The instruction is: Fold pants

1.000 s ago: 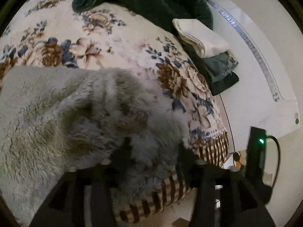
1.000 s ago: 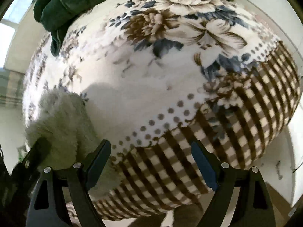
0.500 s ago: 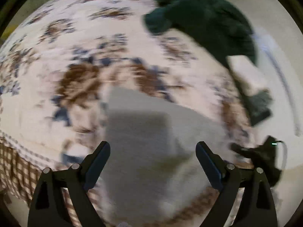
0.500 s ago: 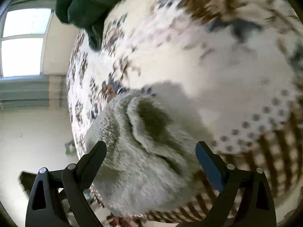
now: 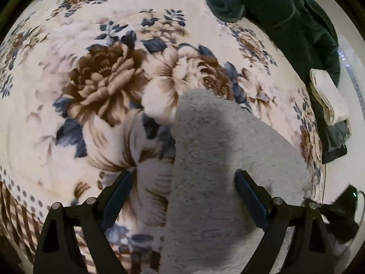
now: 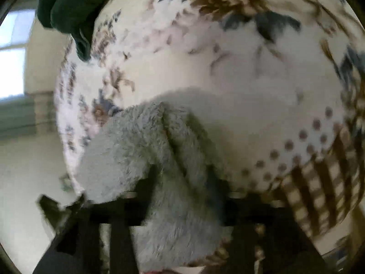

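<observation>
Grey fleece pants [image 5: 223,182] lie on the floral blanket [image 5: 91,91] at five o'clock, right gripper [image 6: 182,182] clamped on them, left gripper [image 5: 182,189] spread apart above, likely mid-fold; next, carry that edge across.

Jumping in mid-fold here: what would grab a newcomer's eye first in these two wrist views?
The fluffy grey pants, bunched on the floral blanket, fill the middle of both views. The right gripper is pinched shut on a fold of them, while the left gripper hangs open over them. A dark green garment lies heaped at the blanket's far edge.
</observation>
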`<state>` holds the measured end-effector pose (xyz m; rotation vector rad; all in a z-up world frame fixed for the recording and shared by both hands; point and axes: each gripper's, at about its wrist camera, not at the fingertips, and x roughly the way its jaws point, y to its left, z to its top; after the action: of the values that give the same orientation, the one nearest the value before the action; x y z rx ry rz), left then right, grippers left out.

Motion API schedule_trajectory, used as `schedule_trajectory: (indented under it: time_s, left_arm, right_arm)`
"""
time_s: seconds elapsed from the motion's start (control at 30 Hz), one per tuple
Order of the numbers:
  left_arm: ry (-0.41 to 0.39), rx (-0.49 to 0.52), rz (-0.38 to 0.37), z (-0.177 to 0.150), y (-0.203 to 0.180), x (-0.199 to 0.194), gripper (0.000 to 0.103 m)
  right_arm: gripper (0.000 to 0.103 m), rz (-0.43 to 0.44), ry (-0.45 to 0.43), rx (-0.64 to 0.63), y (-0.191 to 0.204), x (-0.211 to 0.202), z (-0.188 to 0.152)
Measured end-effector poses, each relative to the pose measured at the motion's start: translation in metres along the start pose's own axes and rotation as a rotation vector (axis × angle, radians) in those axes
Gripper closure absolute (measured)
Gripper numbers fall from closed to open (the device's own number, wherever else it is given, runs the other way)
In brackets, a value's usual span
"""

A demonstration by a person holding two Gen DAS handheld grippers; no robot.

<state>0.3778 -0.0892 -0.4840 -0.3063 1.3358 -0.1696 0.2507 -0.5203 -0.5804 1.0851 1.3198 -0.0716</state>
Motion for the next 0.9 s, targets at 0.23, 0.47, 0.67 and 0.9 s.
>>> schedule_trajectory:
  time_s: [0.23, 0.47, 0.67, 0.9]
  left_arm:
    - [0.003, -0.005, 0.002, 0.001, 0.005, 0.001, 0.011]
    - [0.003, 0.004, 0.038, 0.004, 0.015, 0.008, 0.009]
    - [-0.003, 0.012, 0.029, 0.008, 0.005, -0.006, 0.01]
    - [-0.037, 0.099, -0.003, 0.023, -0.035, -0.015, 0.01]
  right_arm:
    - [0.029, 0.044, 0.173, 0.124, -0.052, 0.035, -0.039]
    - [0.087, -0.017, 0.073, 0.134, -0.051, 0.015, -0.057]
    - [0.064, -0.105, 0.133, 0.015, -0.025, 0.017, -0.039]
    - [0.052, -0.121, -0.119, -0.199, 0.074, -0.018, -0.011]
